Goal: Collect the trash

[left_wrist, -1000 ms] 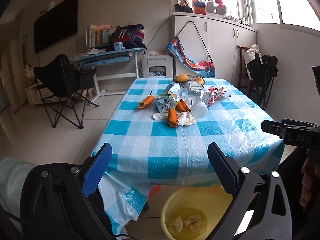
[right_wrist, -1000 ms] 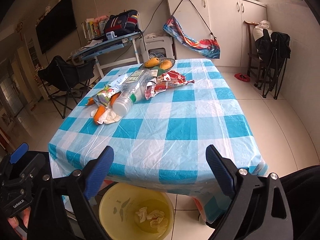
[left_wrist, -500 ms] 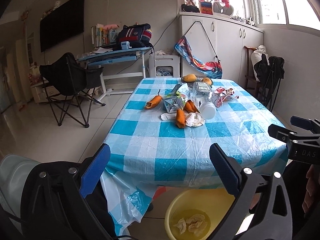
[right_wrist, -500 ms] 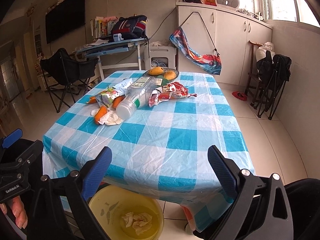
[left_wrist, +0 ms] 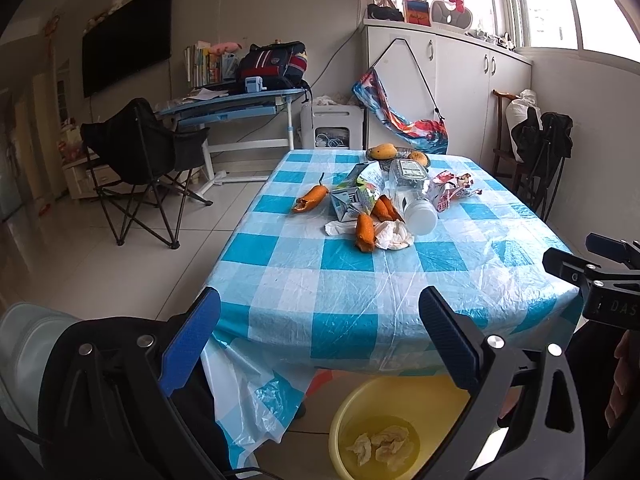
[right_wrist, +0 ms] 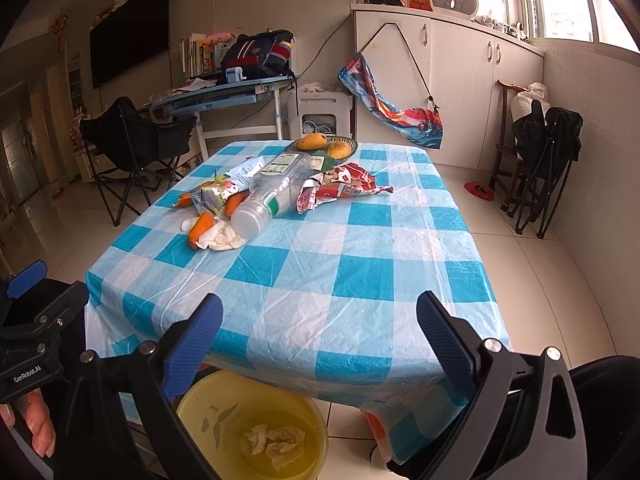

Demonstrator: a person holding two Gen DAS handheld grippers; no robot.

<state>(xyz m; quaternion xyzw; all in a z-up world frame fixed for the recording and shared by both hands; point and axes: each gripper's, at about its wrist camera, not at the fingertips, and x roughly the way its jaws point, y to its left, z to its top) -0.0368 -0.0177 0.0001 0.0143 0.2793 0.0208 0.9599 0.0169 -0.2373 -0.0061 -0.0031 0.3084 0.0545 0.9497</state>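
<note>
Trash sits heaped in the upper middle of the left wrist view, well beyond the left gripper [left_wrist: 316, 336], whose blue jaws stand wide apart and empty at the bottom of the frame. The heap lies on the checked tablecloth [left_wrist: 344, 288]: a crumpled tissue [left_wrist: 394, 234] nearest, orange peels [left_wrist: 365, 232] against it, a green drink carton [left_wrist: 354, 200] behind, a clear plastic bottle [left_wrist: 414, 196] with its long axis running away from the camera, cap end nearest, and a red snack wrapper [left_wrist: 450, 190] to the right. The yellow basin [left_wrist: 360, 408] shows at the bottom centre, under the table edge, with tissue scraps already in it. In the right wrist view, the right gripper [right_wrist: 318, 340] is likewise spread open and holds nothing; the same heap lies up and left of centre, the bottle [right_wrist: 272, 196] slanting toward the lower left, the tissue [right_wrist: 222, 238] and a peel [right_wrist: 202, 224] closest to the near edge, the basin [right_wrist: 208, 404] below the jaws at lower left. By my judgement the left gripper lines up more squarely on the tissue, so a straight forward reach suits it. Compared with a second ago, both cameras have tilted up slightly, the heap sitting a little lower in frame and the basin less exposed.
</note>
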